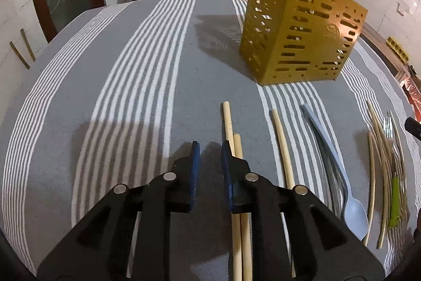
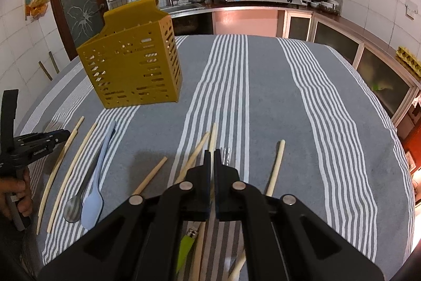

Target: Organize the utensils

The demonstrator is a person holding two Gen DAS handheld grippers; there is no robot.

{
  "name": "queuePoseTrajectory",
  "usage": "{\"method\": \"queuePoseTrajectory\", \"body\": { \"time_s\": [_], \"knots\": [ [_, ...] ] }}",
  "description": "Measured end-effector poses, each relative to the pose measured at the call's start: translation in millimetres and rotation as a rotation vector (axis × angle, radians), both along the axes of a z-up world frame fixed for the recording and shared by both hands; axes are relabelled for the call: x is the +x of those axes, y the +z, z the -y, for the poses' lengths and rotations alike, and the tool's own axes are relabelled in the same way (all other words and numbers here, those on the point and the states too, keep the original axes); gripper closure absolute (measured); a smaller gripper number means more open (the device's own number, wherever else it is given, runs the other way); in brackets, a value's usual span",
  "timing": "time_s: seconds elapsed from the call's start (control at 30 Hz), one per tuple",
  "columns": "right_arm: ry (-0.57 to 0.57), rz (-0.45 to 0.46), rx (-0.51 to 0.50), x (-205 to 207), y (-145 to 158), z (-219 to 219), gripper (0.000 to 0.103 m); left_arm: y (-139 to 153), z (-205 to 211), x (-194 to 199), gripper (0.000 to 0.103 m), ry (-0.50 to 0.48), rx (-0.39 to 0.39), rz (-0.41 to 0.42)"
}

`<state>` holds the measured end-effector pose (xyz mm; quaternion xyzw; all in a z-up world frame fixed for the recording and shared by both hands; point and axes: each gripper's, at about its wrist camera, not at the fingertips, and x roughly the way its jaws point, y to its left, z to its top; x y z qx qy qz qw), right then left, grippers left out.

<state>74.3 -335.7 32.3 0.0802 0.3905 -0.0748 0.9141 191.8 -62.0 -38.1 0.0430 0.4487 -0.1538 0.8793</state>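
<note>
- Left wrist view:
- One left gripper (image 1: 210, 146), jaws released with a clear gap, nothing between them, only striped cloth below.
- Two chopsticks (image 1: 227, 120) side by side and touching, lying under the right-hand finger rather than in the gap.
- One further chopstick (image 1: 281, 146) alone, just to the right of that pair.
- One blue spoon (image 1: 350, 204), bowl nearest the camera, overlapping one metal spoon (image 1: 339, 175) that is mostly covered.
- At the far right, a crossed bundle (image 1: 380, 149) of about four more chopsticks; exact count unclear where they overlap.
- One fork (image 1: 388, 126) among that bundle, with one green handle (image 1: 394, 199) next to it.
- One yellow holder (image 1: 302, 38) with slotted sides, upright on the surface (image 1: 131, 96), beyond the utensils and well apart from them.
- Right wrist view:
- One right gripper (image 2: 212, 153), jaws clenched; cannot tell whether anything is pinched between them.
- Two chopsticks rising past the fingertips, one pale stick (image 2: 212, 134) straight ahead and one slanted stick (image 2: 196, 152) to its left.
- One loose stick (image 2: 151, 174) to the left and one right-hand stick (image 2: 275, 165) on the other side.
- Green handle partly hidden beneath the gripper.
- Two more chopsticks, both spoons and the left gripper at the left edge, held by one hand (image 2: 15, 191).
- Holder upright at upper left.
</note>
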Motion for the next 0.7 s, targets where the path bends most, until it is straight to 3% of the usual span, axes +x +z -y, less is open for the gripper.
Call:
{"method": "queuePoseTrajectory", "body": {
  "time_s": [0.3,0.53,0.7],
  "knots": [
    [-0.026,-0.024,0.017,-1,-10,6,0.1,6,6,-5,0.084,-0.025,-0.013,0.011],
    [-0.013,-0.039,0.017,4,-14,5,0.1,-7,17,-3,0.083,-0.054,0.094,0.0],
    [-0.029,-0.079,0.039,9,-24,7,0.099,-7,19,5,0.082,-0.058,0.111,-0.018]
  ]
}}
